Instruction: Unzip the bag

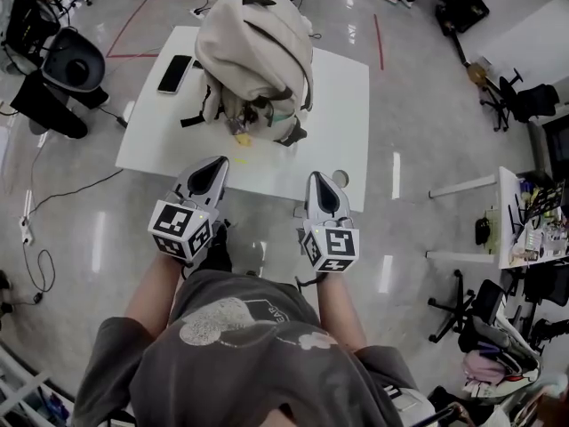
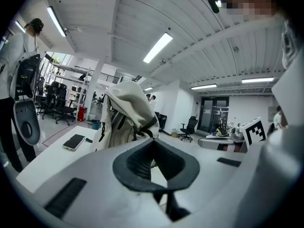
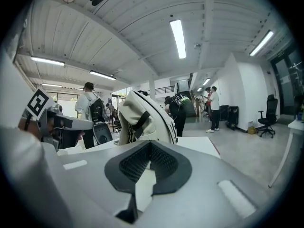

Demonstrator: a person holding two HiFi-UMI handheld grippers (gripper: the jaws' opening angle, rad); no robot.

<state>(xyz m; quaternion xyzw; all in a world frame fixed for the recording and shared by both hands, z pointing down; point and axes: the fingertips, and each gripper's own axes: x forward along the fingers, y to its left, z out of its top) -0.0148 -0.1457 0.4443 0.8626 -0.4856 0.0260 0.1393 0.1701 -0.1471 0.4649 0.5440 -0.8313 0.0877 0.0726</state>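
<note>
A beige backpack (image 1: pixel 253 47) with black straps stands upright at the far side of a white table (image 1: pixel 338 96). It also shows ahead in the left gripper view (image 2: pixel 124 109) and the right gripper view (image 3: pixel 142 115). My left gripper (image 1: pixel 216 163) hovers over the table's near edge, jaws shut and empty (image 2: pixel 153 140). My right gripper (image 1: pixel 317 178) is beside it at the same edge, also shut with nothing held (image 3: pixel 150 144). Both point toward the bag from well short of it. No zipper pull can be made out.
A black phone (image 1: pixel 174 73) lies on the table left of the bag, and a small yellow item (image 1: pixel 242 138) sits in front of it. A black chair (image 1: pixel 73 59) stands at the left, a cluttered desk (image 1: pixel 533 221) at the right. People (image 3: pixel 213 109) stand beyond.
</note>
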